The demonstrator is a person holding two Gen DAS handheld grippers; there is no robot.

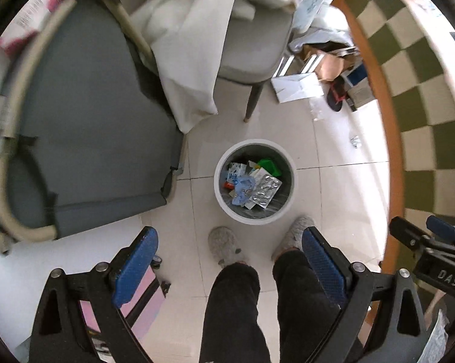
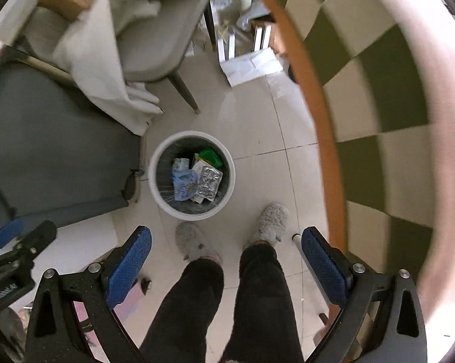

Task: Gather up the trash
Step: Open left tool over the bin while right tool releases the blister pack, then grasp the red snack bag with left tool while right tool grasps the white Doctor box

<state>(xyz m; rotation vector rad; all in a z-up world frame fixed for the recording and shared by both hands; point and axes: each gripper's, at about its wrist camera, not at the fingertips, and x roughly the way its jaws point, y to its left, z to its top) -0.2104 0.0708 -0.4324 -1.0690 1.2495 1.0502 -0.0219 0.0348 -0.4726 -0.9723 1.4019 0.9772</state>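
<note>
A white round trash bin (image 1: 227, 208) stands on the tiled floor; it also shows in the right wrist view (image 2: 154, 193). Inside lie a silver blister pack (image 1: 265, 189), a blue glove (image 1: 242, 189), a green wrapper (image 1: 268, 165) and other scraps. My left gripper (image 1: 229, 242) is open and empty, held high above the floor near the bin. My right gripper (image 2: 225, 240) is open and empty, also high above the floor. A small crumpled silver scrap (image 1: 355, 142) lies on the floor right of the bin.
A grey cushioned chair (image 1: 85, 121) stands left of the bin. A pale chair draped with white cloth (image 1: 197, 60) stands behind. A table with a green checked cloth (image 1: 424, 90) and wooden edge is right. Boxes and papers (image 1: 300, 86) lie beyond. The person's slippered feet (image 1: 224, 245) stand near the bin.
</note>
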